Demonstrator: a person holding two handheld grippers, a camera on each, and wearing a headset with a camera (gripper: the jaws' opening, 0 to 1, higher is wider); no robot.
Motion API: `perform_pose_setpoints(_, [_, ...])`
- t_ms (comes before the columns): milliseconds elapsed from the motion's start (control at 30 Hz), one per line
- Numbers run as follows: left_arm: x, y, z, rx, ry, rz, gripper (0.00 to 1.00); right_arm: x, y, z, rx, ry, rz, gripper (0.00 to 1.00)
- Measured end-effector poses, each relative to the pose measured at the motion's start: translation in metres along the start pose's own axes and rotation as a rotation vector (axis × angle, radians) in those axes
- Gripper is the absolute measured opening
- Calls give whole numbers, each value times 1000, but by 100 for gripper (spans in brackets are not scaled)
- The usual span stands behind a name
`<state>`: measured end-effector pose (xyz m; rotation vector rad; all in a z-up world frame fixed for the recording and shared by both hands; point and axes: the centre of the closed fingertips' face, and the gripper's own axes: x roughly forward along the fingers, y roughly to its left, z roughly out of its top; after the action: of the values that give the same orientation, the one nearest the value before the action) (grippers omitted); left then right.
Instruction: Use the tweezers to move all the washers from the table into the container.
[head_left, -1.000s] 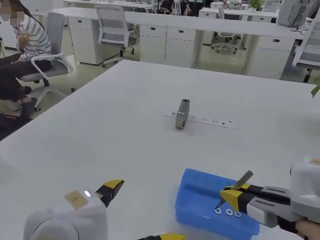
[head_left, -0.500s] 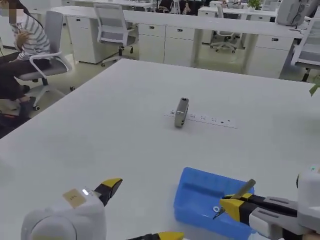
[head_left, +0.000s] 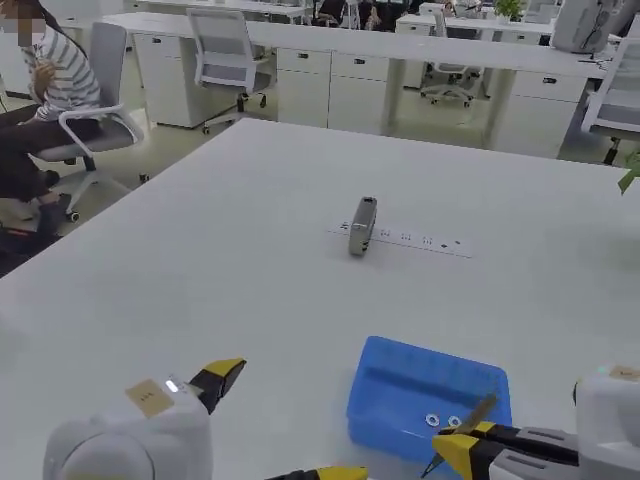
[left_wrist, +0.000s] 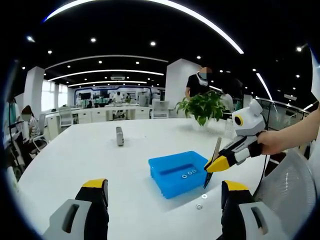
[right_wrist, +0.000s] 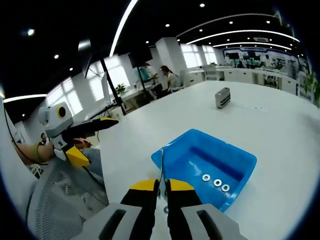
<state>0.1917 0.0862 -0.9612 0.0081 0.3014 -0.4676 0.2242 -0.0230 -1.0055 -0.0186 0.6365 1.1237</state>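
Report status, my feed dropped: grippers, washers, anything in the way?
Right gripper shut on tweezers, tips at the container edge. Left gripper open, empty. Three washers in container, two loose washers on table beside it. Nothing blocking.

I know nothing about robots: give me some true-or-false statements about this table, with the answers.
1. Three washers lie in the blue container. True.
2. The left gripper grips the tweezers. False: its jaws stand wide open; the right gripper holds them.
3. No washers lie on the table. False: two loose washers lie beside the container.
4. A small grey object stands farther out on the table. True.
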Motion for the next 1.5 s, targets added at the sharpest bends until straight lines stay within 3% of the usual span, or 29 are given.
perform_pose_setpoints(667, [0, 1, 0, -3, -2, 4, 96, 14, -4, -26, -38, 111, -8, 4])
perform_pose_setpoints(1133, [-1, 2, 0, -8, -4, 5, 96, 14, -2, -30, -30, 115, 0, 4])
perform_pose_setpoints(1500, [-1, 2, 0, -6, -1, 7, 96, 16, 9, -32, -246, 150, 3, 3])
